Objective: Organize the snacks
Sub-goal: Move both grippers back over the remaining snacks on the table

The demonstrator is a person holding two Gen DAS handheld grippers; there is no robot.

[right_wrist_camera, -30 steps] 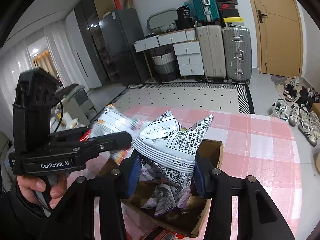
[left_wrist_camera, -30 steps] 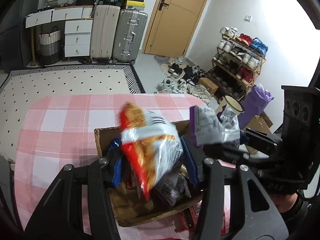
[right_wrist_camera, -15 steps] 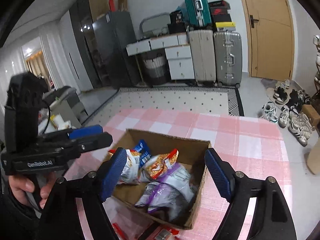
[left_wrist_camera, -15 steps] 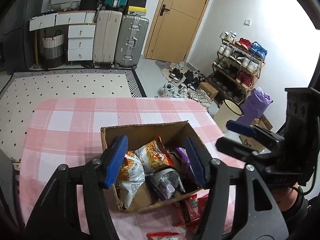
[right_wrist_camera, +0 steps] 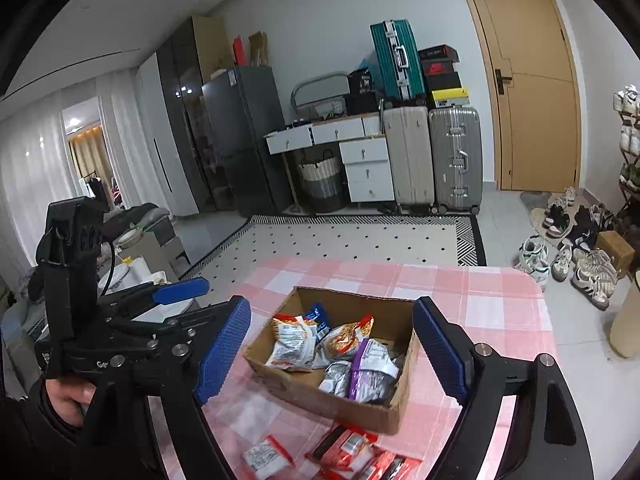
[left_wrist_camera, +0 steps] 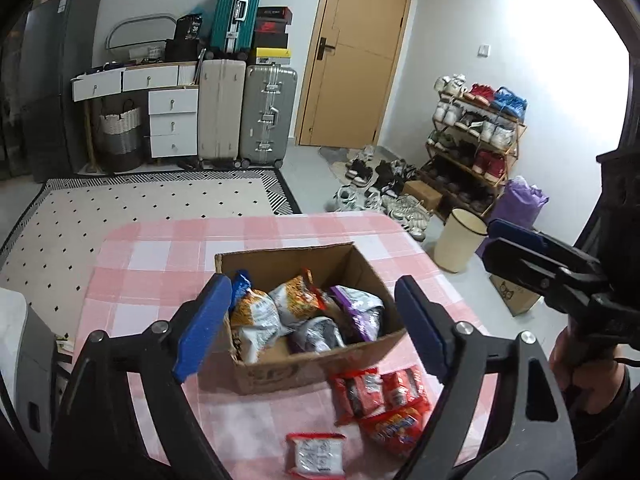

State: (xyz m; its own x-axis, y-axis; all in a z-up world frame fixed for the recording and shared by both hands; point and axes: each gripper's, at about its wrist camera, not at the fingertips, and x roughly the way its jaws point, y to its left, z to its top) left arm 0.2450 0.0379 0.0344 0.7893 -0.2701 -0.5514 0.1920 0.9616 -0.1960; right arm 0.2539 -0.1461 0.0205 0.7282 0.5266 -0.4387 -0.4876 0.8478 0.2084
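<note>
A cardboard box (left_wrist_camera: 312, 366) (right_wrist_camera: 352, 404) sits on the pink checked tablecloth (left_wrist_camera: 160, 264) and holds several snack bags: an orange chip bag (left_wrist_camera: 256, 316) (right_wrist_camera: 292, 340) and a purple-edged bag (left_wrist_camera: 360, 304) (right_wrist_camera: 372, 368) among them. In front of the box lie red snack packets (left_wrist_camera: 380, 396) (right_wrist_camera: 352, 452) and a single white-and-red packet (left_wrist_camera: 316, 454) (right_wrist_camera: 266, 460). My left gripper (left_wrist_camera: 312, 332) hangs above and behind the box, its jaws opening and empty. My right gripper (right_wrist_camera: 332, 354) is held likewise, jaws still opening, nothing between them. Each gripper shows in the other's view.
The table's edges fall off to a dotted rug (left_wrist_camera: 140, 204) and tiled floor. A cream bin (left_wrist_camera: 460, 240) and shoe rack (left_wrist_camera: 476, 140) stand to the right. Suitcases (right_wrist_camera: 432, 160), drawers and a door line the far wall.
Both grippers released their chip bags into the box, opened wide and pulled back and upward. The red packets in front of the box came into view.
</note>
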